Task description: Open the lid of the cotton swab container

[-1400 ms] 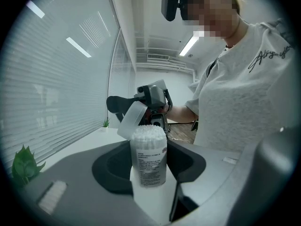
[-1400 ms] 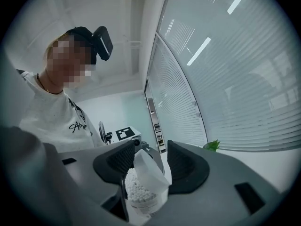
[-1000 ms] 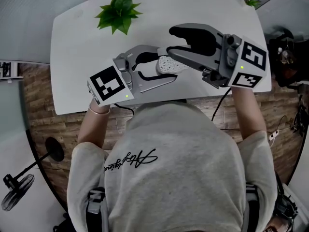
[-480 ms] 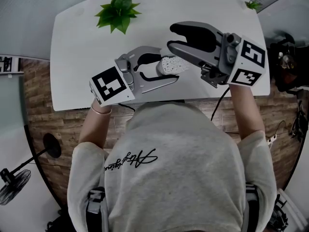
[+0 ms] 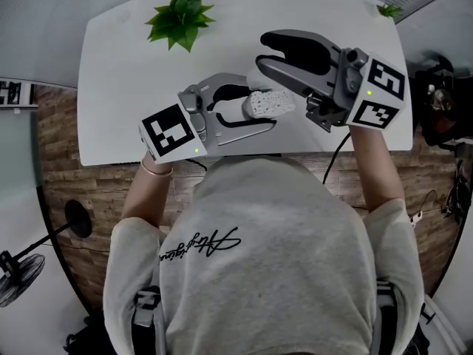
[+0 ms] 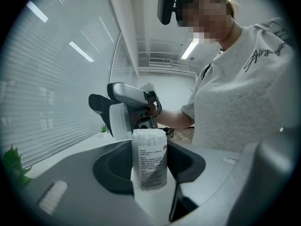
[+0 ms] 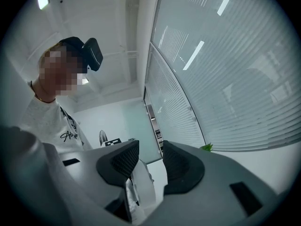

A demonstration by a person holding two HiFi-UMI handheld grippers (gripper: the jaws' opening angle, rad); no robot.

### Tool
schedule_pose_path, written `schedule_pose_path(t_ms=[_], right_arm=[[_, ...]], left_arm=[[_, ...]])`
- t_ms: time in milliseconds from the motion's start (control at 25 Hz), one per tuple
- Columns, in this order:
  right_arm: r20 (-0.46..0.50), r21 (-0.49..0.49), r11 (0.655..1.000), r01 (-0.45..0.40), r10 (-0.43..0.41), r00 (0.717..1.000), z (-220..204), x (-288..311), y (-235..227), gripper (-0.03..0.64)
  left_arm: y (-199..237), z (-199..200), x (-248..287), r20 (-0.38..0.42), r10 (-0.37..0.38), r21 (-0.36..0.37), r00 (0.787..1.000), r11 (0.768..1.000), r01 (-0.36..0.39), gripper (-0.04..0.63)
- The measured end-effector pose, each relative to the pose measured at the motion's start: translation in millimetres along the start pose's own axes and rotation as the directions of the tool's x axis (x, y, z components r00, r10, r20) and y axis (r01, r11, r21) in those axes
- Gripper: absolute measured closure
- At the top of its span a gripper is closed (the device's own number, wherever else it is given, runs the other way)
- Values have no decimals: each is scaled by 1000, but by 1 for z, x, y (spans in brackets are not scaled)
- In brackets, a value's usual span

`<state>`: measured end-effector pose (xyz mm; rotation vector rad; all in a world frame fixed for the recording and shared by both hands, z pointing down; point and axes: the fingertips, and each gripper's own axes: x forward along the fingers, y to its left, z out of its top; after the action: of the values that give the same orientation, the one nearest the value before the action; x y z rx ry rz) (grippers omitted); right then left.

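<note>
Logged at far left, on the far side of the white table (image 5: 118, 102), a green potted plant (image 5: 181, 17). Found the left gripper (image 5: 255, 106) next, over the table's near edge, jaws partway apart and clamped on the cotton swab container (image 5: 267, 103), one pad pressing each side of its body. Confirmed in the left gripper view: container standing between the pads, printed label (image 6: 150, 161) facing the camera, mouth pointing away toward the other gripper. Observed the lid (image 6: 117, 121) already swung off the mouth, standing just beside it on the left and touching the rim at one edge. Saw the packed swab tips (image 6: 148, 133) exposed. Found the right gripper (image 5: 261, 52) further right, aimed at the container's mouth, jaws moderately apart and lately closing. Placed the lid between those jaws in the right gripper view, seen edge-on, lying by one pad with a clear gap to the other, so not pinched. Noted at far right a second small plant (image 5: 386, 7) at the table's far corner.
</note>
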<state>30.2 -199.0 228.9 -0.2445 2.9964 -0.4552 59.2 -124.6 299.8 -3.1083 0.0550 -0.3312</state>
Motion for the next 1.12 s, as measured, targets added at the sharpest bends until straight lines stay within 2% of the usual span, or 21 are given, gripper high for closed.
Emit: schedule_pose_path(t_ms=[560,1120], right_arm=[[38,26,1000,-16,15,999,3,3,-8,480],[123,-94,995,35,-23,992,12,-5,-3,460]], left_arm=[[0,4,2,17,23,-7,1000,1000,-23,408],[12,0,-7,71,108,-81,992,992,-102,408]])
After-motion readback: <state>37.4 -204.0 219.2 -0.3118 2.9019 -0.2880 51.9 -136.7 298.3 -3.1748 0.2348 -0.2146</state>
